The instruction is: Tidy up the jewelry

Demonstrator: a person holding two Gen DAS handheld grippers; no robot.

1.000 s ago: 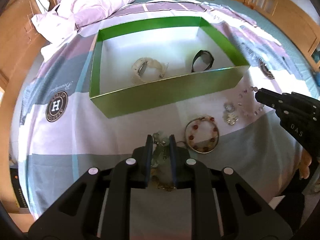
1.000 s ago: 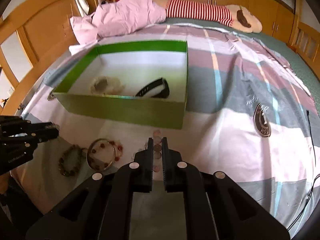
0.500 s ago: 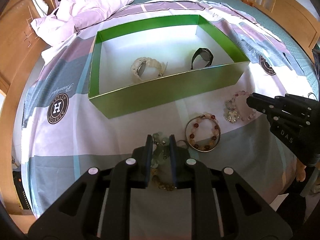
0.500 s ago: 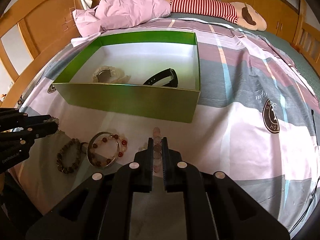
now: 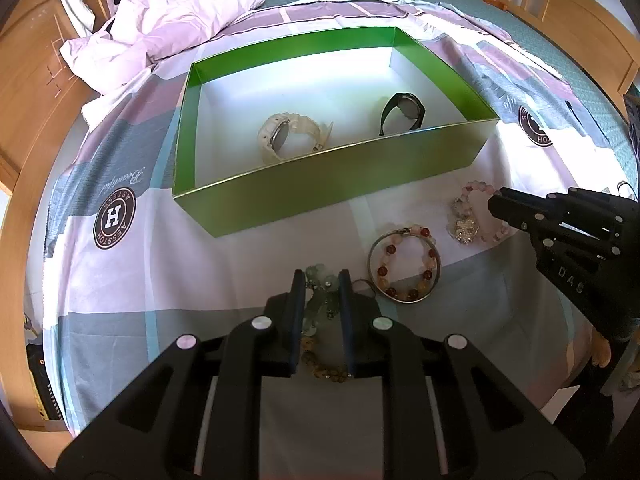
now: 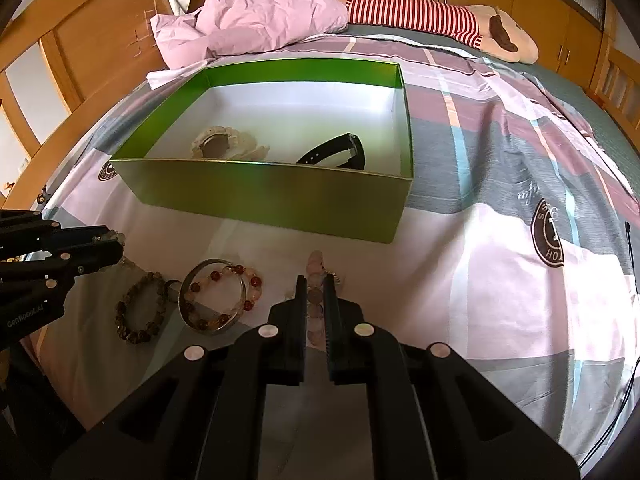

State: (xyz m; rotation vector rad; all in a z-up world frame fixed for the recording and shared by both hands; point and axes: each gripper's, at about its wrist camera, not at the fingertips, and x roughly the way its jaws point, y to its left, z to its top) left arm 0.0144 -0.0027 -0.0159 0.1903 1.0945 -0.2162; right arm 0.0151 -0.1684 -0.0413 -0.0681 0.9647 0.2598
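Each hand-held gripper pinches a bracelet: left green-beaded, right pink-beaded

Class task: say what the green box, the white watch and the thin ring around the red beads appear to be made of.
Green box: likely glossy card; thin, straight folded walls with a sheen.
White watch: probably matte plastic or rubber; chunky moulded strap.
Bangle: seemingly polished metal; thin, grey, reflective hoop.

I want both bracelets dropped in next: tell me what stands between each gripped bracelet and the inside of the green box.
Only the green box's near wall. The right gripper with the pink bracelet and the left gripper with the pale green bracelet must lift over it. Nothing else visible blocks.
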